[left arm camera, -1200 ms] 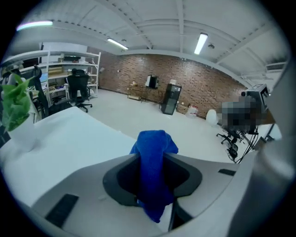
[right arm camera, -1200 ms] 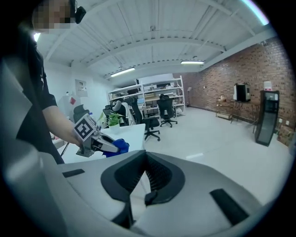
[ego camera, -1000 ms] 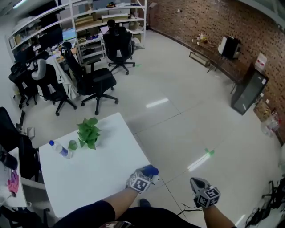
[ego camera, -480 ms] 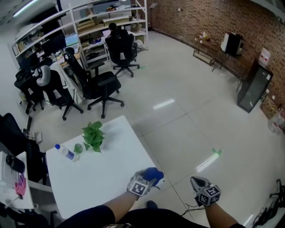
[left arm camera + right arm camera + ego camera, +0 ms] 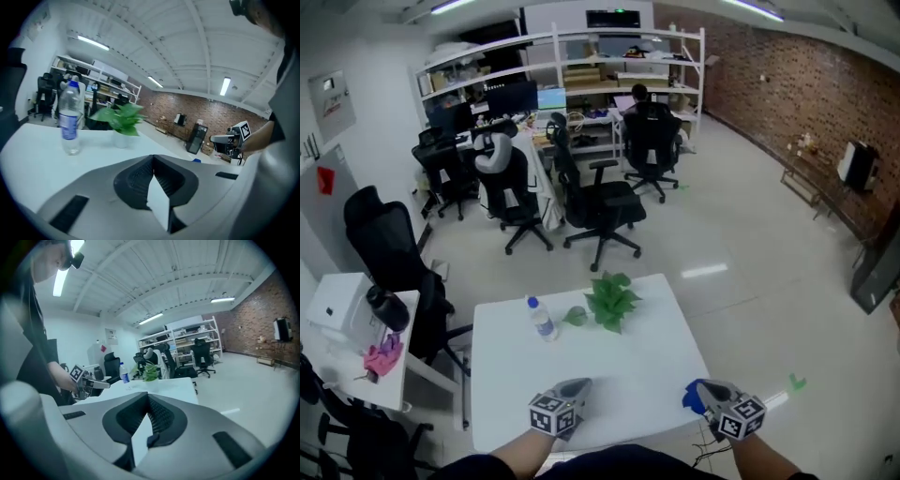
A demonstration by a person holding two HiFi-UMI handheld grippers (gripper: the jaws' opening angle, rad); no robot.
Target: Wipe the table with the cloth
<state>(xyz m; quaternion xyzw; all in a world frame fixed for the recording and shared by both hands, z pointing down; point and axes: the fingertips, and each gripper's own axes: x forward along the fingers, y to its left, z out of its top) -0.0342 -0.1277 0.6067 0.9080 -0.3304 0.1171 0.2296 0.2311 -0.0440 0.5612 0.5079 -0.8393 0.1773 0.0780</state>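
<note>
Setting: open-plan office. Evidence: several black swivel chairs [image 5: 600, 211] on castors, pulled up to desks with monitors [image 5: 511, 96]; white open shelving [image 5: 581, 56] along the back, loaded with boxes; one person [image 5: 639, 94] seated at a screen. Pale polished floor [image 5: 741, 244], exposed brick wall [image 5: 797, 84] on one side, strip lights [image 5: 93, 43] under a white ceiling (converted industrial look). A white table [image 5: 609, 375] in the foreground carries a potted plant [image 5: 609, 302] and a water bottle [image 5: 541, 319].
</note>
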